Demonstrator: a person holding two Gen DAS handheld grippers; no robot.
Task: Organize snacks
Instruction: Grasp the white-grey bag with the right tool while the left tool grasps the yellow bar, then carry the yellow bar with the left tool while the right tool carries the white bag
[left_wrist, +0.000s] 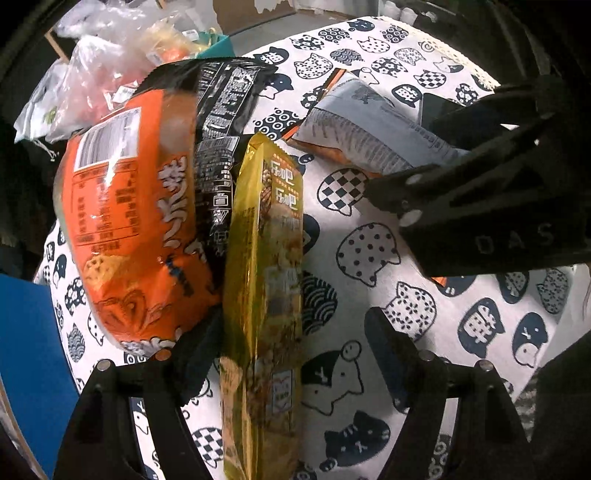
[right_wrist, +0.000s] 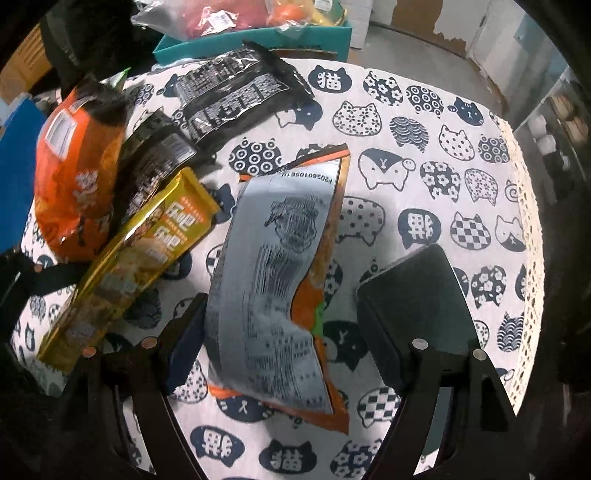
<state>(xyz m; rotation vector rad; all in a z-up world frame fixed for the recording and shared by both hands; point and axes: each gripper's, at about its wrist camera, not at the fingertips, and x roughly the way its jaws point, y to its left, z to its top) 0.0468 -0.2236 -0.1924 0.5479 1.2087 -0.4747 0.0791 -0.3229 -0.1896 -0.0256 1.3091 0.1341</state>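
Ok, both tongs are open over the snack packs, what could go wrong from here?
1. The yellow pack stands on edge against the orange bag; the left tongs could topple it or pinch the black pack too.
2. The grey-backed pack lies flat and crinkled; the right tongs may slip off it.

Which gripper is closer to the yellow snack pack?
Left. The left gripper straddles the yellow snack pack, jaws open; the right gripper sits over the silver-backed packet beside it.
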